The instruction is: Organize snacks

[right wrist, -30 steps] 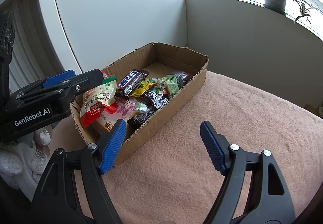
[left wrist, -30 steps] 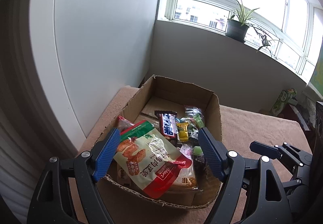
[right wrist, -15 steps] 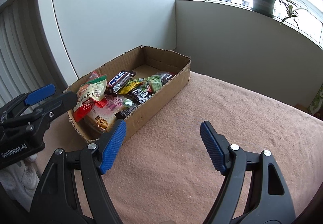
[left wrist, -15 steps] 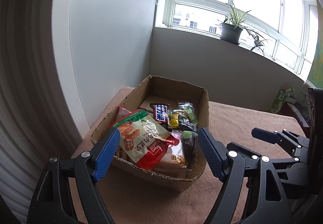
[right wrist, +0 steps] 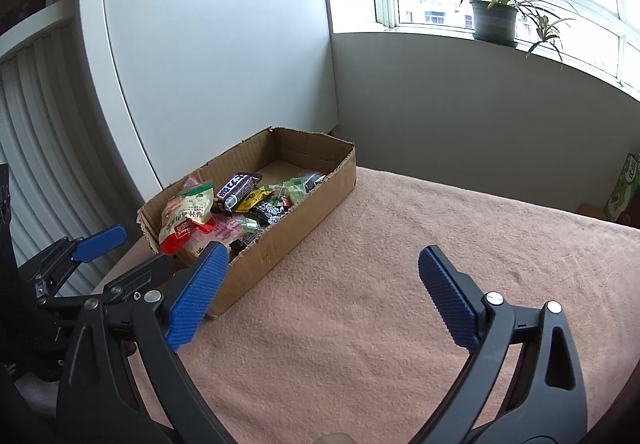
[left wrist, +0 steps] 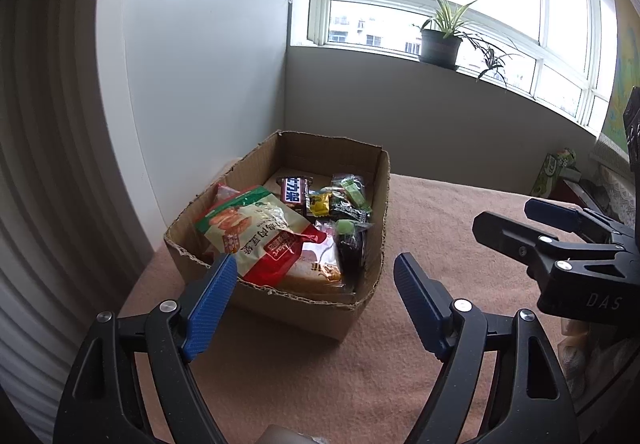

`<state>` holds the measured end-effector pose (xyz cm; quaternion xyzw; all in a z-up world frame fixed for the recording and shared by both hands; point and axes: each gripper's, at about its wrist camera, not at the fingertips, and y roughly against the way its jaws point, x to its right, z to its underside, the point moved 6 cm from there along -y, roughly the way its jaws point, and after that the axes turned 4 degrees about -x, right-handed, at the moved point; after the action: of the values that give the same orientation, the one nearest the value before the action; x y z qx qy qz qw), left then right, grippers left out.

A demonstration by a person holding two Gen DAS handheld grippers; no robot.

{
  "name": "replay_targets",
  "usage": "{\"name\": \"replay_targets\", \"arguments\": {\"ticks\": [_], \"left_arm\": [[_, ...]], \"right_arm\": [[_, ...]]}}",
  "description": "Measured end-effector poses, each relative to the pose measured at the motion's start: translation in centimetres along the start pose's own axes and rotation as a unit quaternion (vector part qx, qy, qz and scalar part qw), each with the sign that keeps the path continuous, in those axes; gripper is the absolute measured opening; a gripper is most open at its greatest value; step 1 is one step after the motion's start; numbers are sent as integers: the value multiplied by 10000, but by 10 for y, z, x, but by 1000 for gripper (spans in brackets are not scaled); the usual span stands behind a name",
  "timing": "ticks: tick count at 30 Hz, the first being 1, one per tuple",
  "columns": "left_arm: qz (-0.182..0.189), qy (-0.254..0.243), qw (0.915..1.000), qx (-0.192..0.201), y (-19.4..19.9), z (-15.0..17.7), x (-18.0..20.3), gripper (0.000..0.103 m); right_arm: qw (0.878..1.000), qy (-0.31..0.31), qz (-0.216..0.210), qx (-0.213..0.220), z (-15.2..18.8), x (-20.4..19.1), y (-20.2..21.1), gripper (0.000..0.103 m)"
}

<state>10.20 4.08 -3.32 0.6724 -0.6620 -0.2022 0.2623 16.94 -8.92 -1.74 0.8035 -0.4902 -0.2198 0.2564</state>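
Backing off cardboard box; your left gripper gapes empty, right gripper opening, empty; snacks look packed.

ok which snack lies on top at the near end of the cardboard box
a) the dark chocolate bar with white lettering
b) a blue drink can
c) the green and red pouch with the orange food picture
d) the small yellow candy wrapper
c: the green and red pouch lies on top of the other packets at the near end of the cardboard box, while the chocolate bar and yellow candy sit farther back.
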Motion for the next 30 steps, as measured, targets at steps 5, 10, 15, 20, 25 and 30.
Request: {"name": "replay_targets", "arguments": {"ticks": [5,10,15,20,25,30], "left_arm": [[-23,-20,10000,9,2,2,1,81],[-18,-2,10000,-14,0,4,1,81],[-56,96,9999,12,2,4,-4,81],[-84,103,9999,-13,0,4,-5,81],[-101,92,9999,-15,0,4,-4,81],[-119,102,9999,-42,-2,5,-5,81]], "right_arm": [[9999,42,149,41,0,2,0,99],[9997,52,230,0,2,6,-3,99],[9998,33,209,-17,3,6,-5,99],[9997,116,207,-81,5,3,-8,99],[9996,121,215,-101,7,4,-9,99],[9997,74,195,-118,7,6,-10,99]]}}
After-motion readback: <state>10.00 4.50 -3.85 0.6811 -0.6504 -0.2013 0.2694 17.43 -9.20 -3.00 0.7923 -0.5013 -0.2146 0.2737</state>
